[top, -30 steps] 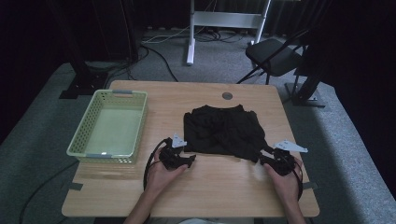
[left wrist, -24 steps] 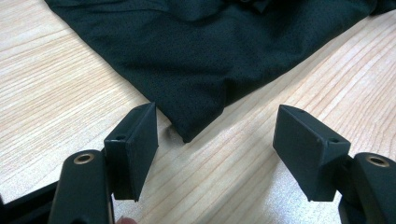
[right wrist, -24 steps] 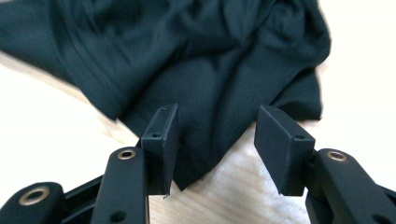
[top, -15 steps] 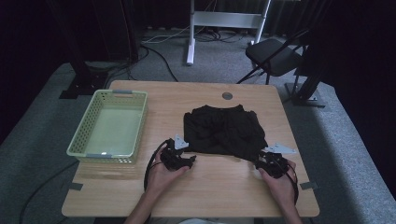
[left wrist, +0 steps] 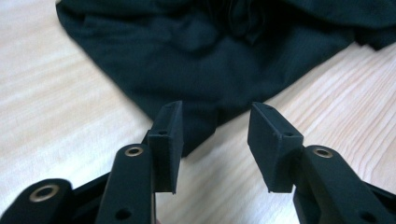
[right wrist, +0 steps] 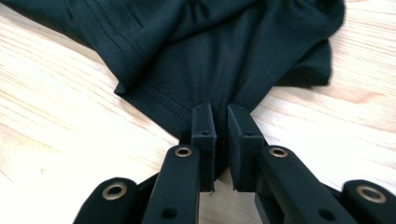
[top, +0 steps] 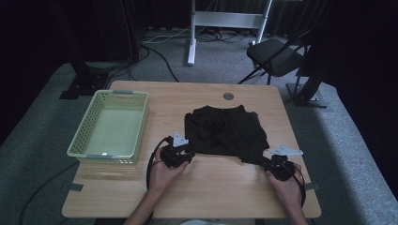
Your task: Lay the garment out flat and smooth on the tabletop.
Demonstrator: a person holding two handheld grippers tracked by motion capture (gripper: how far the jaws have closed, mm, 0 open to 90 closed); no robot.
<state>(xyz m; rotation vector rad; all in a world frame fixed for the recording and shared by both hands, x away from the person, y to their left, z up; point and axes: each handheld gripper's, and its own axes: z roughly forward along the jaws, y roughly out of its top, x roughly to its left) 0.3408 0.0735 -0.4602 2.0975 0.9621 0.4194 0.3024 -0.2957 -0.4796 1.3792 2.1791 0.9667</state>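
A black garment [top: 225, 131] lies crumpled on the wooden table [top: 220, 187]. My left gripper [top: 190, 154] is at its near left corner. In the left gripper view, the jaws [left wrist: 215, 140] have just been closing and still stand apart, with the corner of the garment [left wrist: 210, 60] between them and the pads clear of it. My right gripper [top: 268, 161] is at the near right corner. Its jaws [right wrist: 222, 140] have just been closing and now pinch a fold of the garment [right wrist: 201, 60] between nearly touching pads.
A pale green plastic basket [top: 80, 138] stands empty on the table's left side, close to my left hand. A small round grommet [top: 228, 96] sits near the far edge. A folding chair [top: 277, 56] and metal stands are on the floor beyond the table.
Both hands stay at the garment's near corners. The right one has shifted only slightly against the right corner.
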